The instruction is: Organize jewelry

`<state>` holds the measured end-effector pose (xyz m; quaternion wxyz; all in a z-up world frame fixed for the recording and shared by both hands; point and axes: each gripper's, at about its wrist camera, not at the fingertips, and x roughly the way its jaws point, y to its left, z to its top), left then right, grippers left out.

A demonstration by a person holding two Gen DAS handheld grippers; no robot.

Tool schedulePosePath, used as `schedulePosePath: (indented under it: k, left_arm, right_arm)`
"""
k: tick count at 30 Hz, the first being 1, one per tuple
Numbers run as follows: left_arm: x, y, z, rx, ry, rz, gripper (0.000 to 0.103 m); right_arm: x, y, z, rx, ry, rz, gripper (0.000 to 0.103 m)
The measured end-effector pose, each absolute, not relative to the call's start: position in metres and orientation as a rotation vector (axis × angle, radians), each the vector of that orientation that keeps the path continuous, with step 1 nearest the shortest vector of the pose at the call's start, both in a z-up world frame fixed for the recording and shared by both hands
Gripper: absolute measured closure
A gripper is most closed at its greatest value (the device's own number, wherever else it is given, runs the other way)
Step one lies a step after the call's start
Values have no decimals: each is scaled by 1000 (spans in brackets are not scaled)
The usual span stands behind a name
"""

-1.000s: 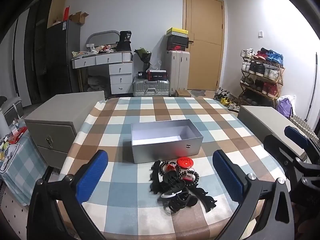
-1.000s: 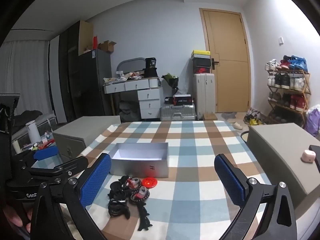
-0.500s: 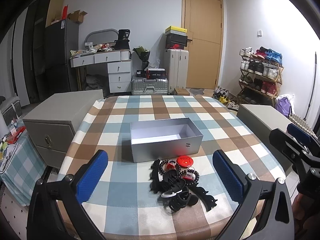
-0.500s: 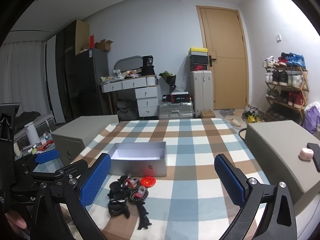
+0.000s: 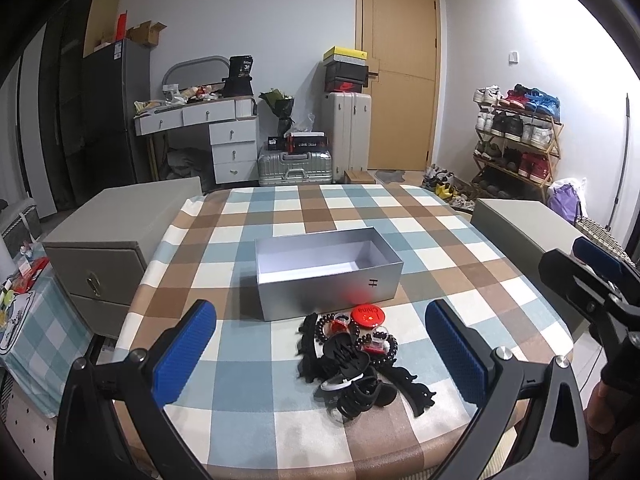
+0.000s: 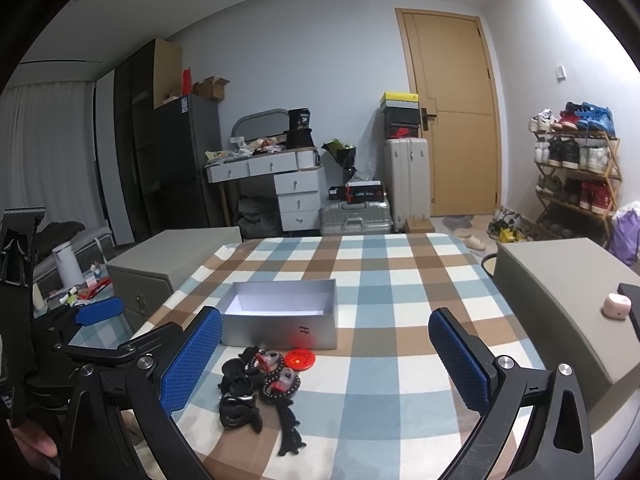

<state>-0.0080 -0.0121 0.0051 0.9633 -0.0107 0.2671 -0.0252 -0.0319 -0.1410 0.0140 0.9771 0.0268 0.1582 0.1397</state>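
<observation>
An open silver box sits mid-table, empty inside. Just in front of it lies a heap of jewelry: black hair claws, dark bead bracelets and a round red badge. My left gripper is open, hovering above the near table edge with the heap between its blue pads. My right gripper is open too, held above the table's right half, with the heap by its left pad. Neither holds anything.
The checked tablecloth covers the table. Grey cabinets stand at the left and right; the right one carries a small pink case. A desk, suitcases, a door and a shoe rack line the far wall.
Both grippers drifted slightly; the views shifted a little, with the box and heap staying in place. Nothing was grasped.
</observation>
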Motion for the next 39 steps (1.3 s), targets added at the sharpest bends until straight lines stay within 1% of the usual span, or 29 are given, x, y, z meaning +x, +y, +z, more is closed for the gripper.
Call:
schedulePosePath:
  k: [21,33,39]
  left_arm:
    - [-11,-12,2,-33,533,-45,1]
    - [-10,-2,-3,-56,554,-41,1]
    - [-8,1,-7,-64,572,-46,1]
  right_arm:
    - [-40,-145,17,70,305,285,0]
    - [-36,-146,11,73,321,284,0]
    - [-29,-144,-2,60,353,288,0]
